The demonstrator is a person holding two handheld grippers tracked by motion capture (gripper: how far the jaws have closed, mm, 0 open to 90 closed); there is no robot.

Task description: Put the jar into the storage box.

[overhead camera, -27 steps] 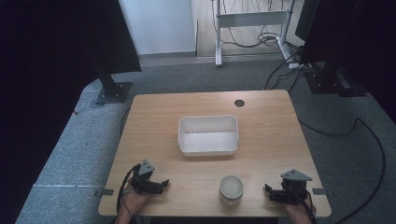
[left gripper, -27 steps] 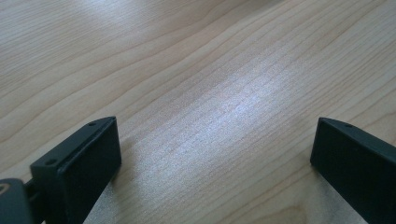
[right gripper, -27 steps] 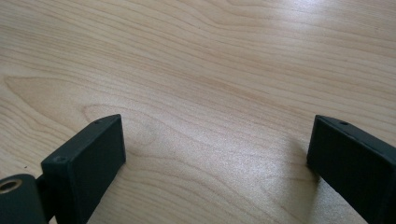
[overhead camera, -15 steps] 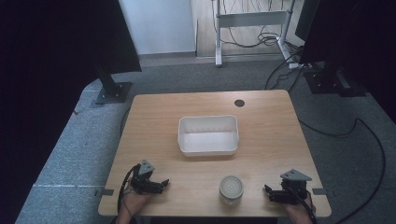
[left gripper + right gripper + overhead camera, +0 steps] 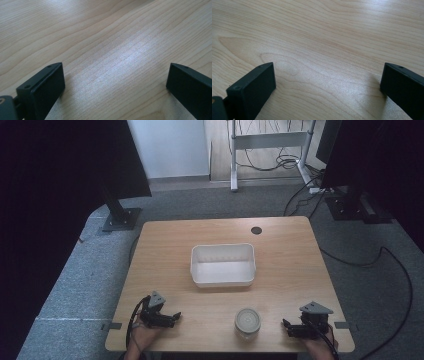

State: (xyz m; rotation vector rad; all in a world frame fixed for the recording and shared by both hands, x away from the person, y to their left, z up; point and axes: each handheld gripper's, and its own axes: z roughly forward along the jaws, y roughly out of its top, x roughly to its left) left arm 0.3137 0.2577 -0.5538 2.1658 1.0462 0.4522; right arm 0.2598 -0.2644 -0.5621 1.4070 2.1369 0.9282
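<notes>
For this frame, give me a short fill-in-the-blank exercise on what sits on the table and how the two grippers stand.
1. The white tub in the middle of the table holds ____.
2. The small jar stands nearer the ____ gripper.
3. The jaws of the left gripper and the right gripper are both ____.
4. Between each gripper's jaws lies only bare ____.

Missing words: nothing; right; open; wood
</notes>
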